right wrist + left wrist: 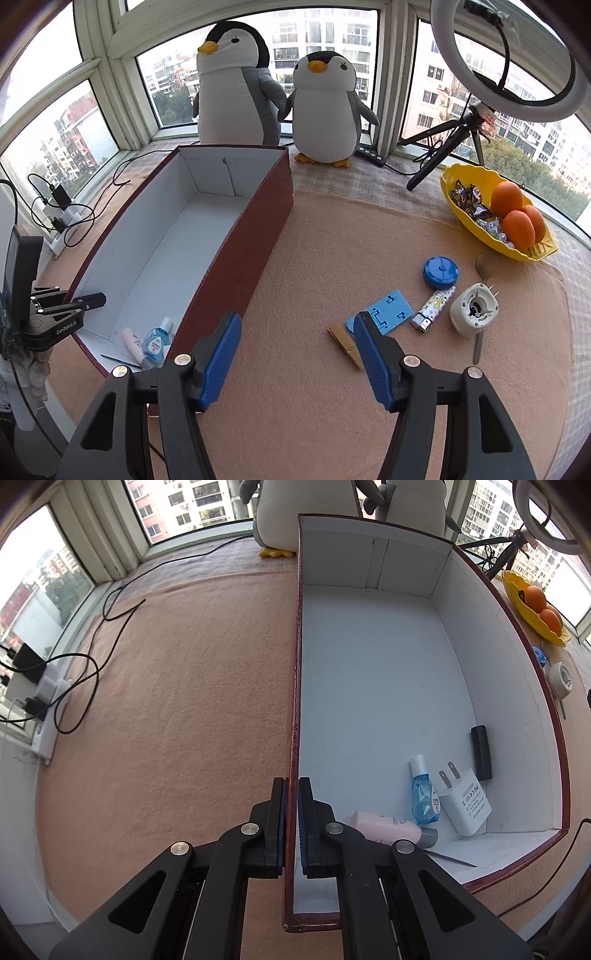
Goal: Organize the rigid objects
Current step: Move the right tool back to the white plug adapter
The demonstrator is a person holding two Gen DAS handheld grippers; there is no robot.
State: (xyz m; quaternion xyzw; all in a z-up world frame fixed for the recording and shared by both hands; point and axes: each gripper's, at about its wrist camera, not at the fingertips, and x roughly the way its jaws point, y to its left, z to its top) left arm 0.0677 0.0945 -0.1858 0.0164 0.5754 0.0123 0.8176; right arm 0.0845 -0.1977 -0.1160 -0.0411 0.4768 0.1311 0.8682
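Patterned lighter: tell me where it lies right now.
In the right wrist view the patterned lighter lies on the pink mat, right of the box, between the blue card and the white round gadget, just below the blue disc.

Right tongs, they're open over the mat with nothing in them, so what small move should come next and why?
Probably ease the right tongs toward the wooden clothespin, the nearest loose item. It lies on the mat outside the box, while the left tongs clamp the box wall.
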